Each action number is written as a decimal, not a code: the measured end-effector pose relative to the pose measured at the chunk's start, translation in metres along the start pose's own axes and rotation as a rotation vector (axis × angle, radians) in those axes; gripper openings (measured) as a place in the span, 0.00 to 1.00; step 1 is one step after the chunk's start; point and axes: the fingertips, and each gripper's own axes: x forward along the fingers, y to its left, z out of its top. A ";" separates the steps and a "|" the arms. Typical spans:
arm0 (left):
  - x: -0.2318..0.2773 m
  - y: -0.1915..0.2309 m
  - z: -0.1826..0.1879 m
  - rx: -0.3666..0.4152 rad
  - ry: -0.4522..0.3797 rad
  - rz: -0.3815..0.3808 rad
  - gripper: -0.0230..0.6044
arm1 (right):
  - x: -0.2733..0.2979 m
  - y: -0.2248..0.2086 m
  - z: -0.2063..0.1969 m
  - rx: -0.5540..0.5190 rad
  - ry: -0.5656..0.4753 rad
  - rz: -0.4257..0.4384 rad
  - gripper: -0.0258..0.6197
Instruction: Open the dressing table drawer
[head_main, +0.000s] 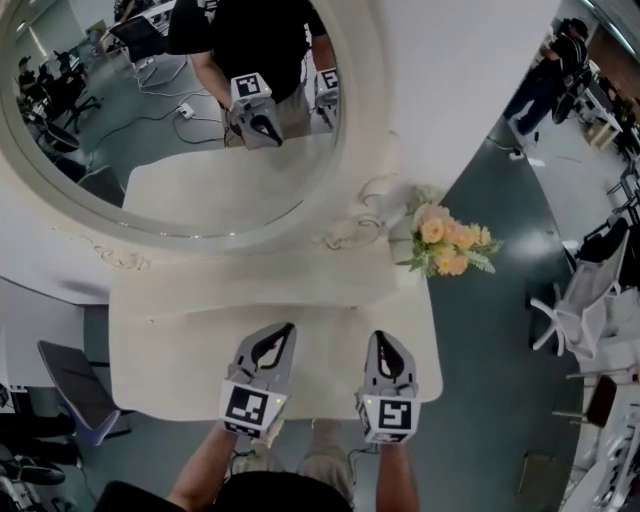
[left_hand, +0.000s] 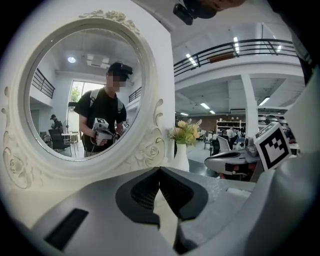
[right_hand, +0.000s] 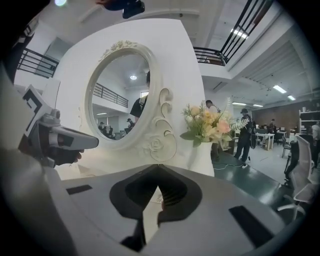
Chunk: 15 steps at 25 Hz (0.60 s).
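1. An open hall with chairs and people surrounds a cream dressing table. Its worktop (head_main: 160, 340) lies under the fingers, and an oval mirror (head_main: 180, 120) stands beyond them.
2. The left gripper (head_main: 285, 330) hangs over the worktop's front part, fingers together with nothing between them. Closed like this it probably cannot take a handle, and if brought down without looking it could knock the worktop's edge.
3. The right gripper (head_main: 385, 338), just beside it, also has its fingers together and empty. It carries the same risk, and the two grippers could bump each other at one handle.
4. The flowers (head_main: 450, 240) in a white vase (left_hand: 180, 157) stand ahead and to the right of the right fingers. A sharp tug on the drawer might rock the table and tip them.
5. No view shows the drawer. It is likely under the worktop's front edge, below and behind the fingertips. Its front, handle and fit cannot be told.
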 end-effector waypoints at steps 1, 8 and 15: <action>0.003 0.001 -0.003 -0.003 0.003 0.005 0.04 | 0.005 -0.001 -0.003 0.000 0.004 0.006 0.04; 0.024 0.011 -0.032 -0.031 0.041 0.042 0.04 | 0.038 -0.007 -0.041 0.003 0.057 0.050 0.04; 0.041 0.016 -0.062 -0.066 0.081 0.060 0.04 | 0.067 -0.009 -0.073 0.004 0.085 0.084 0.04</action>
